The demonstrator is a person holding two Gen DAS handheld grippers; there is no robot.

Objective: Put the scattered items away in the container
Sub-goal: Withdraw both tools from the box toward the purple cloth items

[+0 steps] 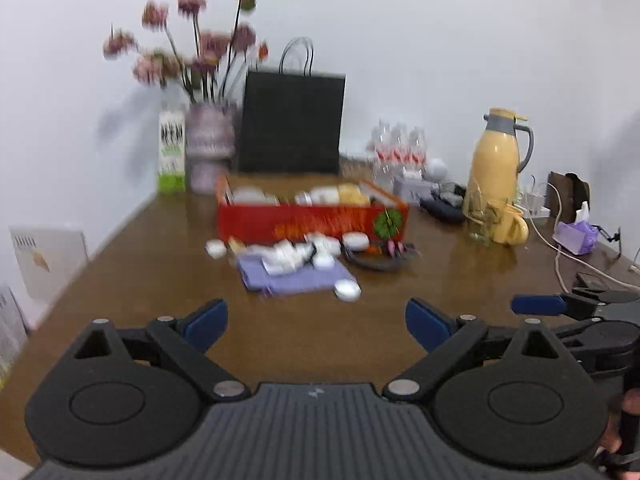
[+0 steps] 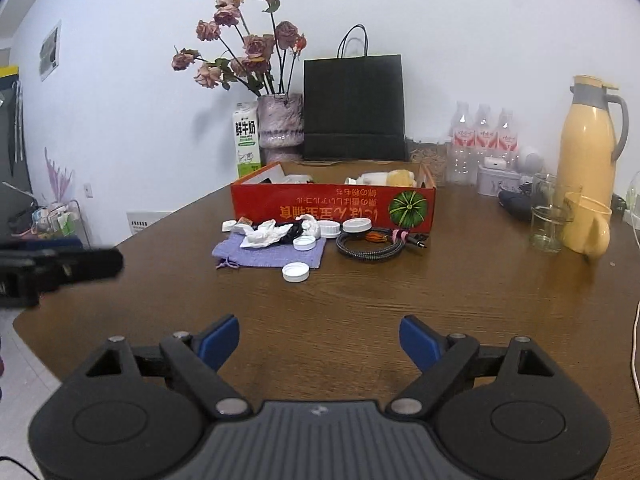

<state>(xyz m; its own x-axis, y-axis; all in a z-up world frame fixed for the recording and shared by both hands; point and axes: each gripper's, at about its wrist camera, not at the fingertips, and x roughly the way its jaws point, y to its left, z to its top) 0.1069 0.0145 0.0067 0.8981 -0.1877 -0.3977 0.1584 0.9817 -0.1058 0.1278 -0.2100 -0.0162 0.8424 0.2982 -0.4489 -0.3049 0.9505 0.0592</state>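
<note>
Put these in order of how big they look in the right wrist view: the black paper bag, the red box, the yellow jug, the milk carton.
1. red box
2. black paper bag, close to the box in looks, and it stands farther back, so unsure
3. yellow jug
4. milk carton

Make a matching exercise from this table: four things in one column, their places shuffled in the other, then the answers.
Things:
1. purple cloth pouch
2. coiled cable
3. yellow mug
4. milk carton

Places:
A. left of the flower vase
B. beside the glass, at the right
C. under the crumpled white and black items
D. before the red box's melon picture

Pairs: 1-C, 2-D, 3-B, 4-A
</note>
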